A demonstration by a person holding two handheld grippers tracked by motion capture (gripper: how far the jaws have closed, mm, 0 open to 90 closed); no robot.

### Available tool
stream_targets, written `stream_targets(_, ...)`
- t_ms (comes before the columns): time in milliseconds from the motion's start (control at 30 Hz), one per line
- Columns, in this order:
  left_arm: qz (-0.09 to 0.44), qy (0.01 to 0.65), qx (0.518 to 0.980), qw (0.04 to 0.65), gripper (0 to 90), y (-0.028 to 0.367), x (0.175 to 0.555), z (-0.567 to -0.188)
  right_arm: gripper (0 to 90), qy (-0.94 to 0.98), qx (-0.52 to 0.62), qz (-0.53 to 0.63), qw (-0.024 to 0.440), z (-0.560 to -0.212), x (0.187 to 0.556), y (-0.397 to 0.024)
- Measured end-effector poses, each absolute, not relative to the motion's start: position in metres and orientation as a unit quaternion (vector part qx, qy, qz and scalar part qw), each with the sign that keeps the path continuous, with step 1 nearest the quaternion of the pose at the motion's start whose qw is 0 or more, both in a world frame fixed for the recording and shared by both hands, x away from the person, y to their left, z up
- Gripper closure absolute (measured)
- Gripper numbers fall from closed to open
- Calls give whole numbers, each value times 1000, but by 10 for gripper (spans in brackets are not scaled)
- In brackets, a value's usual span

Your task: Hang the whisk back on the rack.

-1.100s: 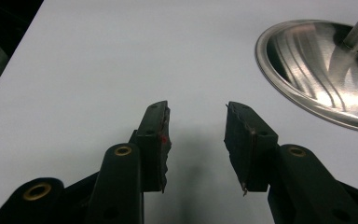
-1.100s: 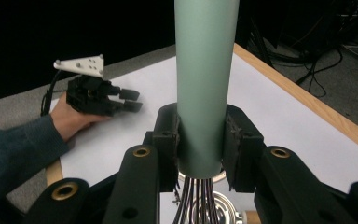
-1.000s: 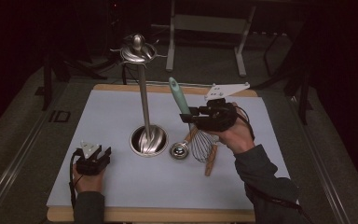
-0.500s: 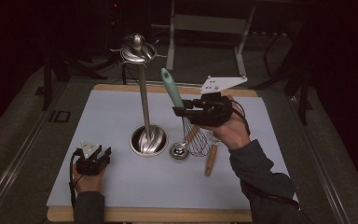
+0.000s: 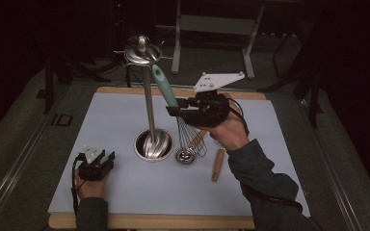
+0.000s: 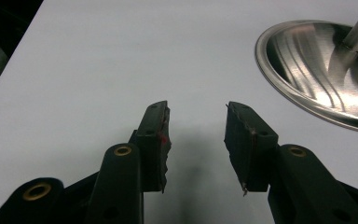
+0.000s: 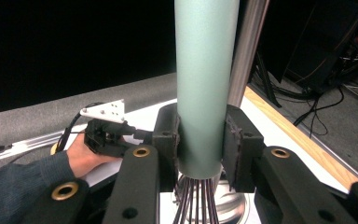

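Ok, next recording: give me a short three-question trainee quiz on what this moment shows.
1. True or false: the right gripper is clamped on the green handle of the wire whisk.
2. What stands between the jaws of the left gripper? A) a wooden-handled tool B) nothing, bare white mat C) the whisk
3. Fill in: the tall steel utensil stand rises from a round ____ base.

Key:
1. True; both pads press the handle, and the wires hang below.
2. B; the jaws stand apart over the white table mat.
3. Steel (shiny metal).
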State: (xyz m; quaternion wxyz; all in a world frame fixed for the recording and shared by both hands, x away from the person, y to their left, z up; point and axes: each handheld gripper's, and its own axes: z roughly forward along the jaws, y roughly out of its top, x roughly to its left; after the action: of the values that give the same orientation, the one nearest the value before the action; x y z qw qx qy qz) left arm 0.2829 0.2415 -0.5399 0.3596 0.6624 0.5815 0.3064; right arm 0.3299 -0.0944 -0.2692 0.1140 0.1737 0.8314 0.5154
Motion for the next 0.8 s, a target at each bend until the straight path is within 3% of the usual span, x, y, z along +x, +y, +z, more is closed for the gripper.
stream_targets(800, 306, 581, 662, 360, 598, 242, 283, -540, 688, 833, 190, 510, 98, -282, 348, -73)
